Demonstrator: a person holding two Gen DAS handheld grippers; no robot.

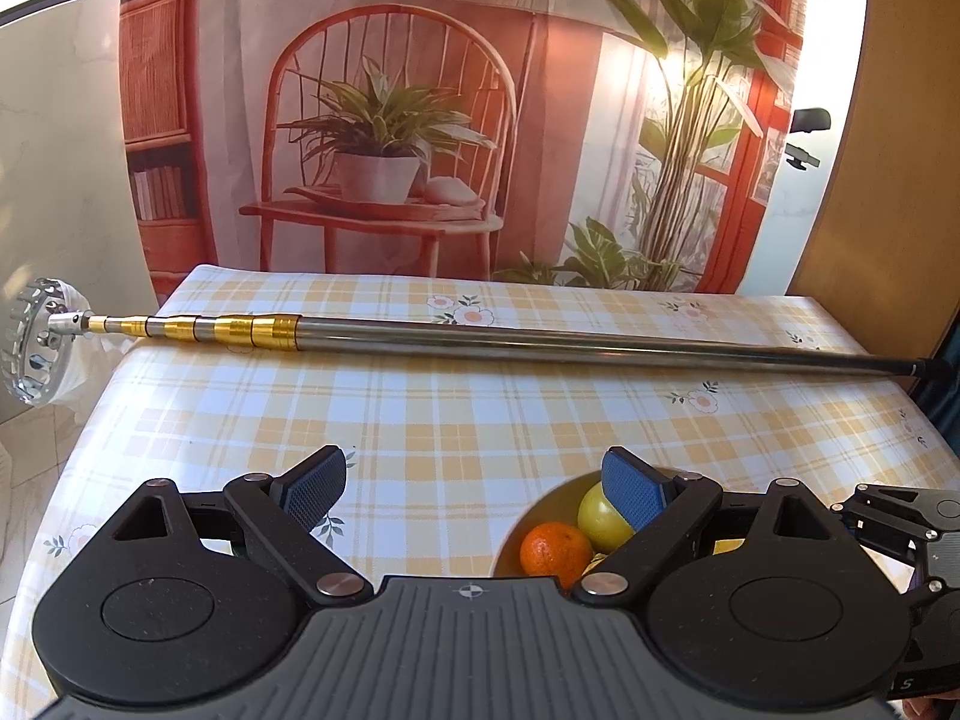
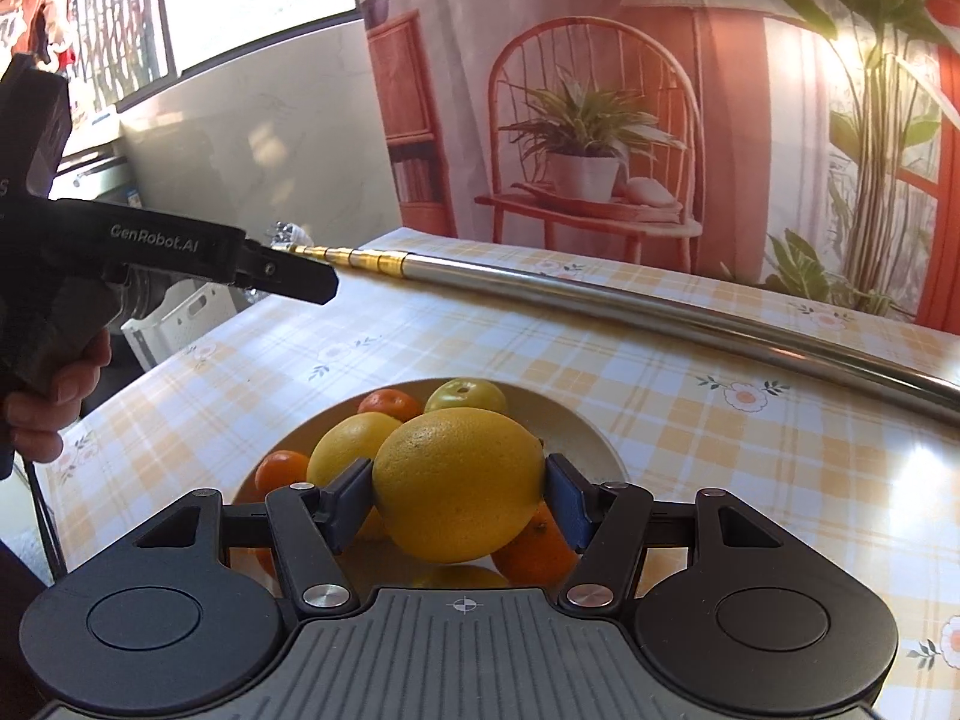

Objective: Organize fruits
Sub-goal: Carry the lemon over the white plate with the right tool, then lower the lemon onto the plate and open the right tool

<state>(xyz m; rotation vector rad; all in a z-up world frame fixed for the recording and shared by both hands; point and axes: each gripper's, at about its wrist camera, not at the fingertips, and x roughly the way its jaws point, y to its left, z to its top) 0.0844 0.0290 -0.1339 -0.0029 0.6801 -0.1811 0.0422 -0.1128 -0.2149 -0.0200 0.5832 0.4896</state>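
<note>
**Big citrus clamped in my right claw, over the bowl**

My right claw is closed on the large yellow fruit, one pad on each end of its long axis, and holds it just above the bowl near the front of the tabletop. I judge it fairly heavy for its size, firm but with a waxy, slightly dimpled rind that could roll or slip between the pads. Pinching the ends gives narrow contact; a hold across the widest middle would seat it better.

Below it sit a second yellow fruit, small oranges and a green fruit, all loose and likely to roll if nudged.

My left claw is wide open and empty, hovering at the bowl's left edge. A long metal pole lies across the far tabletop, well apart from the fruit.
</note>
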